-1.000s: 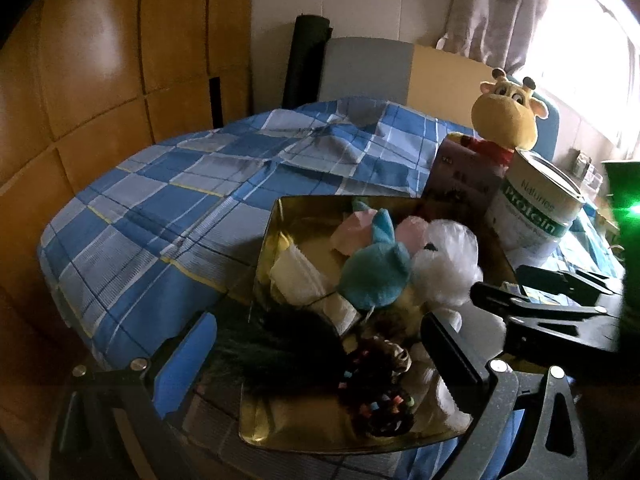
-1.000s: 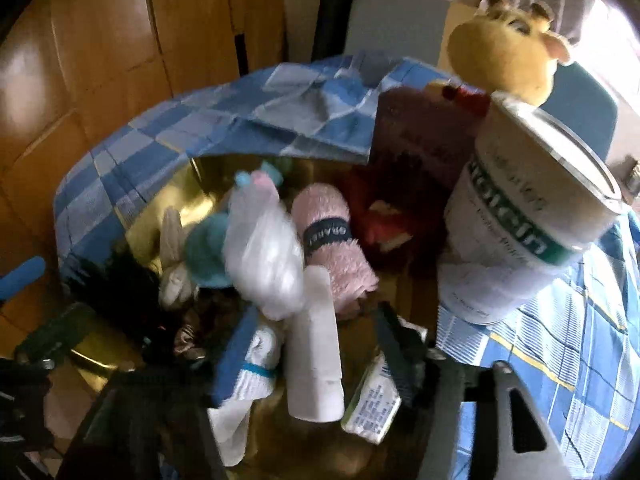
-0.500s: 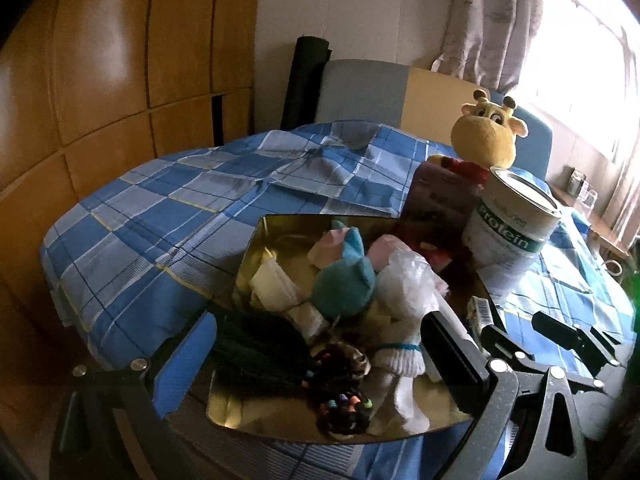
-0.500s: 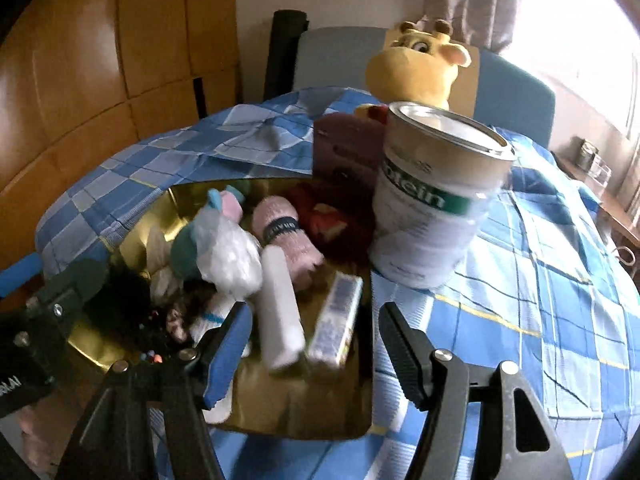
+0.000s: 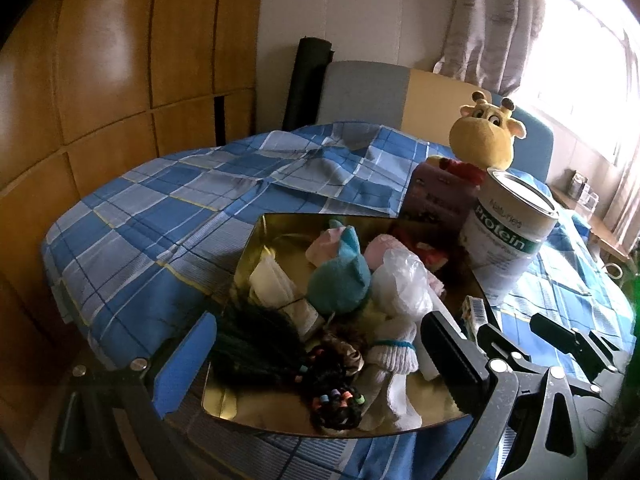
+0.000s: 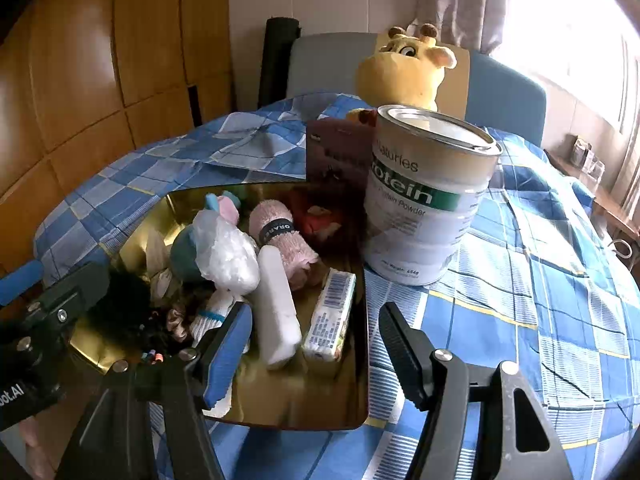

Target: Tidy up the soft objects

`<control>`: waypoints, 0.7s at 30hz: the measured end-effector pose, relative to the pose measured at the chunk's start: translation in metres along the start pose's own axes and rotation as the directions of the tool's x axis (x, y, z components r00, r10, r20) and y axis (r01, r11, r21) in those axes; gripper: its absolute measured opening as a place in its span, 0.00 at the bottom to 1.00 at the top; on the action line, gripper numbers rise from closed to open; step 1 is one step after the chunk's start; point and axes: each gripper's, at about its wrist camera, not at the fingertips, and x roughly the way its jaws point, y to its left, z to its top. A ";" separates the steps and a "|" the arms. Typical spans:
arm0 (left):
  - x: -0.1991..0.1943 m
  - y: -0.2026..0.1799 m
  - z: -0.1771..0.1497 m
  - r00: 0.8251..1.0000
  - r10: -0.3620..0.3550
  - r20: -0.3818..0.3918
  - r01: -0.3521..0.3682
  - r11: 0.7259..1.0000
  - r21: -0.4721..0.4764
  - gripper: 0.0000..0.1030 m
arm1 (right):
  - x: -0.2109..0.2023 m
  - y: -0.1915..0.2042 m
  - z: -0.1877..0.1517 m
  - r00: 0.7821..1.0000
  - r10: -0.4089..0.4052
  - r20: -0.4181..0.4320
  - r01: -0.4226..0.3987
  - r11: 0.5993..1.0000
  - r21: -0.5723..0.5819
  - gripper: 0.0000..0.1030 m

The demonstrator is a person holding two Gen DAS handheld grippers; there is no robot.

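A gold tray point(image 5: 248, 252) point(image 6: 280, 404) on the blue checked cloth holds a heap of soft things. Among them are a teal plush point(image 5: 340, 284), a pink rolled towel point(image 6: 280, 232), a crumpled plastic bag point(image 6: 228, 252), white socks point(image 5: 394, 360), black hair ties point(image 5: 334, 400) and a dark feathery tuft point(image 5: 252, 344). A white bar point(image 6: 276, 312) and a wrapped packet point(image 6: 330, 316) lie at the tray's right side. My left gripper point(image 5: 320, 356) stands open over the tray's near edge, holding nothing. My right gripper point(image 6: 314, 346) is open above the near right corner, apart from the bar and packet.
A protein powder can point(image 6: 428, 196) stands just right of the tray, with a maroon box point(image 6: 340, 156) and a yellow giraffe plush point(image 6: 404, 68) behind it. Wooden panels line the left wall. A chair back point(image 5: 364, 88) stands beyond the table.
Both grippers have drawn back from the tray, so more of the table shows. The right one swung right, off the heap. Nothing was taken hold of.
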 end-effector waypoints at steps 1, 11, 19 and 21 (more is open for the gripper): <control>0.000 0.001 0.000 1.000 0.000 -0.002 0.000 1.000 -0.001 1.00 | 0.000 0.000 0.000 1.000 0.000 -0.001 0.000 1.000 0.000 0.65; 0.001 0.002 -0.001 1.000 0.004 -0.005 -0.004 1.000 -0.002 1.00 | 0.001 0.001 -0.001 1.000 0.006 -0.004 -0.006 1.000 0.001 0.65; 0.001 0.002 -0.001 1.000 0.006 -0.004 -0.006 1.000 -0.002 1.00 | 0.002 0.002 0.000 1.000 0.003 -0.002 -0.003 1.000 0.005 0.65; 0.001 0.002 -0.001 1.000 0.006 -0.005 -0.006 1.000 -0.001 1.00 | 0.002 0.002 0.000 1.000 0.004 -0.002 -0.004 1.000 0.006 0.65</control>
